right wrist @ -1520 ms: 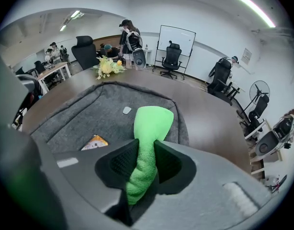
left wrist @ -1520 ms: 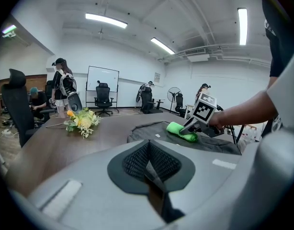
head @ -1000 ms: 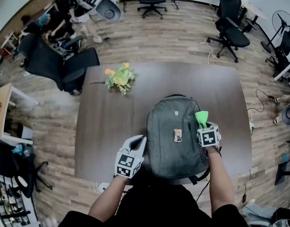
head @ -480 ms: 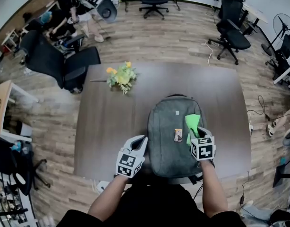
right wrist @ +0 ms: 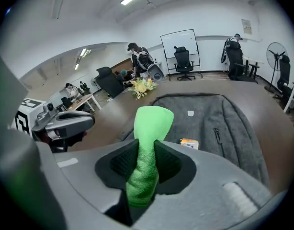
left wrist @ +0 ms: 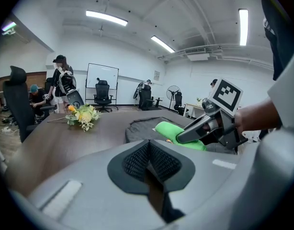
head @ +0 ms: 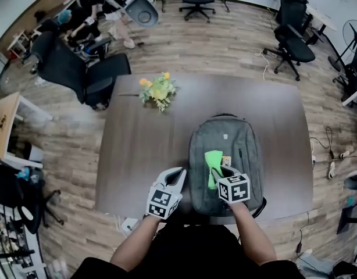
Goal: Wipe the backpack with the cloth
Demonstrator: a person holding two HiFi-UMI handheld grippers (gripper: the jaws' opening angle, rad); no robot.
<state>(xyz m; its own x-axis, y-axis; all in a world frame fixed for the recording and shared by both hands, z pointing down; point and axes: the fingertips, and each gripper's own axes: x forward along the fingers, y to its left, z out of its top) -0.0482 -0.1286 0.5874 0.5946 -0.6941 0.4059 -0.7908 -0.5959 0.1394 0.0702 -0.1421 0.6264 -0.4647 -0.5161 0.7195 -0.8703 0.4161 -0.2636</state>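
Observation:
A grey backpack (head: 239, 144) lies flat on the dark table (head: 138, 150), its top end away from me. My right gripper (head: 218, 176) is shut on a bright green cloth (head: 213, 166), which rests on the backpack's near left part beside a small orange tag (head: 226, 161). In the right gripper view the cloth (right wrist: 151, 128) sticks out between the jaws over the backpack (right wrist: 219, 119). My left gripper (head: 175, 178) hovers at the backpack's near left edge, shut and holding nothing. The left gripper view shows the cloth (left wrist: 175, 132) and the backpack (left wrist: 144, 125) ahead.
A bunch of yellow flowers (head: 158, 90) lies at the table's far left. Office chairs (head: 79, 74) stand around the table on the wood floor, and people are at the far left of the room. The table's near edge (head: 138, 211) is just under my grippers.
My right gripper has carried the cloth leftward and nearer across the backpack, from its right side to its near left part. The left gripper has hardly moved.

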